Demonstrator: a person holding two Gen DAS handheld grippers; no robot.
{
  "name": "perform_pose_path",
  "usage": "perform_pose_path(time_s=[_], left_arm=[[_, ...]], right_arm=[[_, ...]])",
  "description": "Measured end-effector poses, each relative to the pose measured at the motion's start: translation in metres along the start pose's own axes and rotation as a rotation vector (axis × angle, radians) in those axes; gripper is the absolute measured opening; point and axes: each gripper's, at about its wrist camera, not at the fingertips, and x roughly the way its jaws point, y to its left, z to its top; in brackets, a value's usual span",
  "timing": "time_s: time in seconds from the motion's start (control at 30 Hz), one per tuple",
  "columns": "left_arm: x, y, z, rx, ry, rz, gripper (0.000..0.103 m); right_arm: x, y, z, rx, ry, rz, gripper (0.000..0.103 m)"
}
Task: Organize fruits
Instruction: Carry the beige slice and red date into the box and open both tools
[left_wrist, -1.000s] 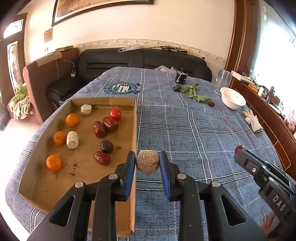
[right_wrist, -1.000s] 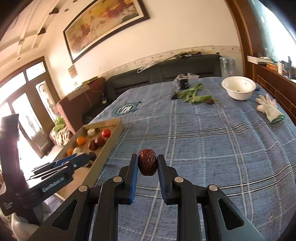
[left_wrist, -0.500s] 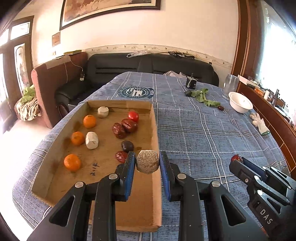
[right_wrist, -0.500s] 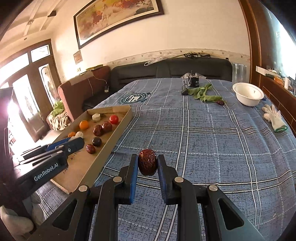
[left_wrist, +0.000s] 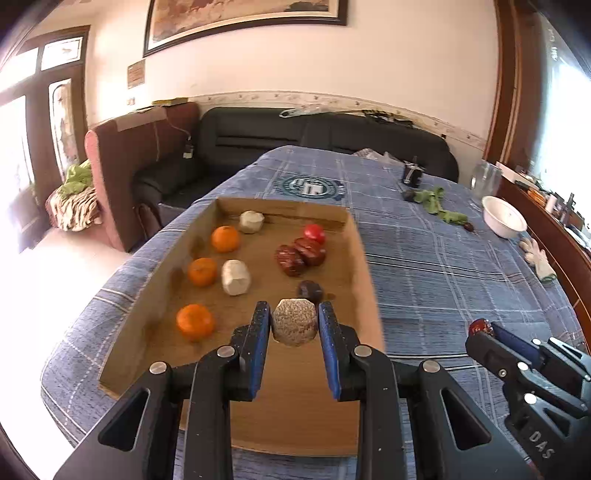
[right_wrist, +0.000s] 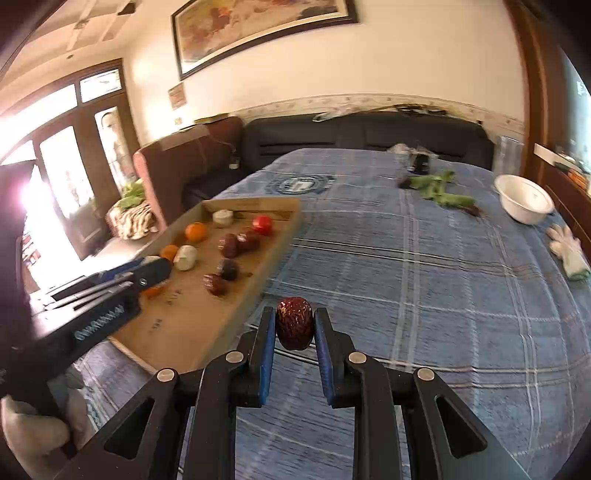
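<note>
My left gripper (left_wrist: 295, 326) pinches a tan lump (left_wrist: 294, 326) above the cardboard tray (left_wrist: 364, 266) of fruit; my right gripper (right_wrist: 294, 328) pinches a red date (right_wrist: 294, 328) over the blue cloth (right_wrist: 424, 277), beside the tray.

A rough tan, faceted fruit (left_wrist: 294, 322) sits pinched between blue pads above the cardboard tray (left_wrist: 364, 258). A wrinkled dark-red date (right_wrist: 294, 323) is clamped upright over the blue plaid cloth, beside the tray's right wall. In the tray lie three oranges (left_wrist: 195, 322), two pale lumps (left_wrist: 235, 277), more dates (left_wrist: 290, 257), a red tomato (left_wrist: 314, 233) and a dark fruit (left_wrist: 311, 290).
</note>
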Motion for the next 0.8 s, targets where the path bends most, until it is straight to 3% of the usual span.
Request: perform_pose_path(time_s=[0.23,0.43,0.8], left_arm=[[0.004,0.053,0.002,-0.100,0.013,0.060,0.026],[0.007,0.093,0.001,-0.167,0.022,0.107,0.026],[0.029,0.085,0.000,-0.141,0.068,0.065,0.026]], right_arm=[[0.025,0.047,0.017,-0.074,0.052,0.124,0.024],[0.040,0.078,0.018,-0.129,0.067,0.164,0.024],[0.073,0.085,0.012,-0.147,0.125,0.150,0.024]])
